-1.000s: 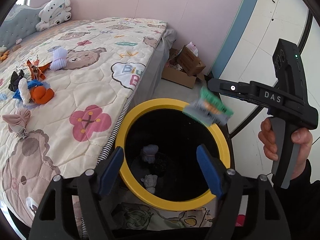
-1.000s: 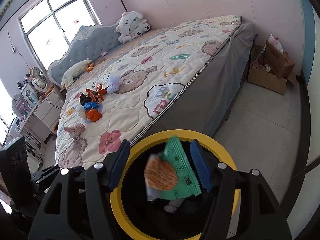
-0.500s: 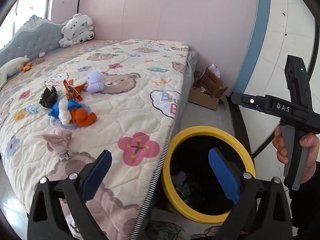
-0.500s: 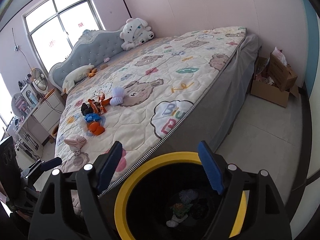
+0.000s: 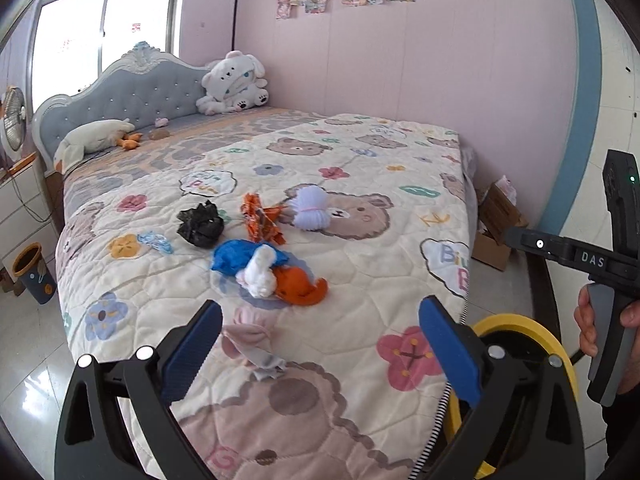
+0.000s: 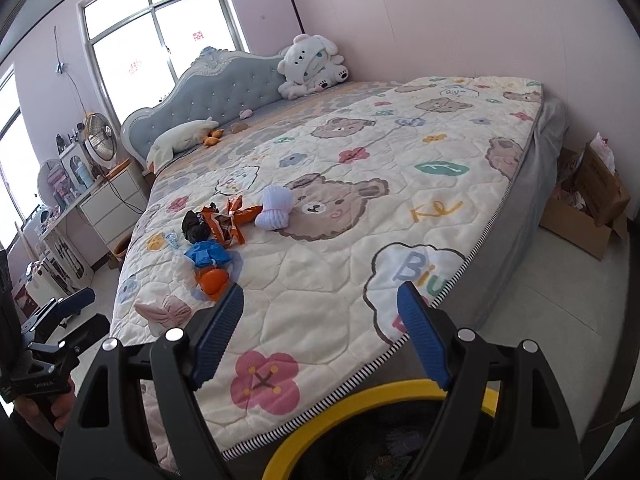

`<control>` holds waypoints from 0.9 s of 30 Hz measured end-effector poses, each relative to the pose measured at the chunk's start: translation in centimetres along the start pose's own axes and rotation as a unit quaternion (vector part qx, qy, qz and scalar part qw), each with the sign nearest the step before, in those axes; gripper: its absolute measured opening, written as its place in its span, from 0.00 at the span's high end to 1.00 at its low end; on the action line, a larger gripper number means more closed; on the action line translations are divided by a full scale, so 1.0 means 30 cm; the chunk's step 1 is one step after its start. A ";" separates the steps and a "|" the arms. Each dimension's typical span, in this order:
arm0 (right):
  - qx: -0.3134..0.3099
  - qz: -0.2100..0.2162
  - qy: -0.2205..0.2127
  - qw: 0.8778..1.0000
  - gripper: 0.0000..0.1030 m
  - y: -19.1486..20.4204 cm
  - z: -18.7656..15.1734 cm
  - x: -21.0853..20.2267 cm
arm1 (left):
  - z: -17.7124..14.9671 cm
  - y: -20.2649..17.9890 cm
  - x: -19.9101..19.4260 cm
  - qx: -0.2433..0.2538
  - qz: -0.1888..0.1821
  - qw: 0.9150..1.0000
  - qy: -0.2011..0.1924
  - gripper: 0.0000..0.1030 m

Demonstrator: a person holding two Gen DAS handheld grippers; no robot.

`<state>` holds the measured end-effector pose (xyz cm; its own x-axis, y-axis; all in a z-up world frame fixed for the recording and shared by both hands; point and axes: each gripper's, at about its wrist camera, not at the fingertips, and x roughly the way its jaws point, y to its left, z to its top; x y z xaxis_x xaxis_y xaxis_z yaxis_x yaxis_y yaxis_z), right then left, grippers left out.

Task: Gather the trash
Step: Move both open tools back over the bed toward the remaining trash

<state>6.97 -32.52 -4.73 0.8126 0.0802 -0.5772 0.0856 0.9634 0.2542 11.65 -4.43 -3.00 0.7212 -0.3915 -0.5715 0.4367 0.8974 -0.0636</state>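
Several pieces of trash lie on the bed quilt: a black crumpled bag (image 5: 200, 224), an orange wrapper (image 5: 262, 224), a pale net ball (image 5: 312, 210), a blue bag (image 5: 236, 258), a white wad (image 5: 260, 272), an orange bag (image 5: 300, 288) and a pink scrap (image 5: 248, 332). The yellow-rimmed black bin (image 6: 360, 400) stands on the floor by the bed's corner, with trash inside. My left gripper (image 5: 320, 308) hangs open over the quilt's near edge, just short of the pink scrap. My right gripper (image 6: 320, 292) is open above the bin's rim, with nothing between its fingers.
A plush toy (image 5: 232, 84) and pillow (image 5: 92, 140) sit by the headboard. Cardboard boxes (image 6: 588, 204) stand against the pink wall beyond the bed. A small bin (image 5: 34, 272) is on the floor at left. A hand holds the right tool's handle (image 5: 608, 320).
The green packet and orange piece left the right gripper's jaws and are gone from view. Both grippers opened wider and swung from over the bin toward the bed.
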 end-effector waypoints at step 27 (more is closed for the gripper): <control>-0.049 0.015 0.042 0.998 0.26 0.260 0.293 0.644 | 0.180 0.604 0.383 -0.135 0.176 0.975 0.019 0.08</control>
<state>28.42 -25.72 -7.07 0.7619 0.1275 -0.6351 0.0013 0.9801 0.1984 30.76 6.23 -6.31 0.7783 -0.0455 -0.6262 0.0037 0.9977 -0.0679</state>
